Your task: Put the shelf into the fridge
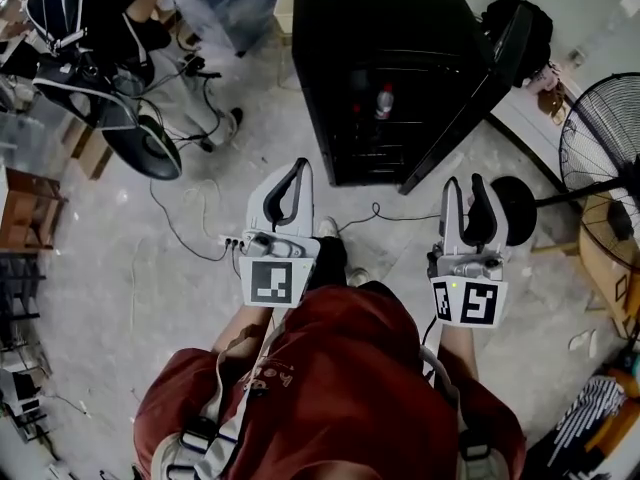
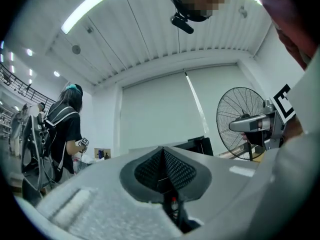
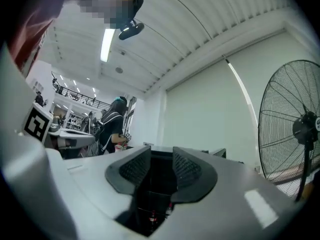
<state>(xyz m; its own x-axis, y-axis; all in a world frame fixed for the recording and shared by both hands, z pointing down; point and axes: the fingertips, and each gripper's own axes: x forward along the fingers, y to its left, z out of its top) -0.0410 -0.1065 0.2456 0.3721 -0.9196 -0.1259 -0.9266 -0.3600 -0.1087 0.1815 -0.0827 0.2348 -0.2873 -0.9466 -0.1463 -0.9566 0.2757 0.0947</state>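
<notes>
Two grippers are raised in front of me, both on my side of the fridge [image 1: 340, 28] and well short of it.

- Left gripper [image 1: 300, 168]: the jaws are closed tip to tip, with the pads meeting in a V. Nothing is between them. It points toward the fridge's left front corner.
- Right gripper [image 1: 465, 183]: the jaws stand apart with a clear gap and nothing in it. The dark fridge interior shows through the gap. It sits just below the free edge of the fridge door [image 1: 478, 88].
- Fridge: black, with the door swung wide open to its right.
- Shelf [image 1: 405, 123]: it shows only as thin wire lines across the fridge interior. A bottle [image 1: 383, 101] with a red label stands just above them. The interior is too dark to tell how the shelf is seated. Neither gripper touches it.
- Right of the fridge: a pedestal fan [image 1: 600, 153], whose round black base is on the floor [image 1: 150, 288] just beside the right gripper.
- Left of the fridge: a person [image 1: 90, 18] in dark clothes, well apart from it.
- On the floor between me and the fridge: a white power strip [image 1: 232, 240] and a black cable [image 1: 375, 213].
</notes>
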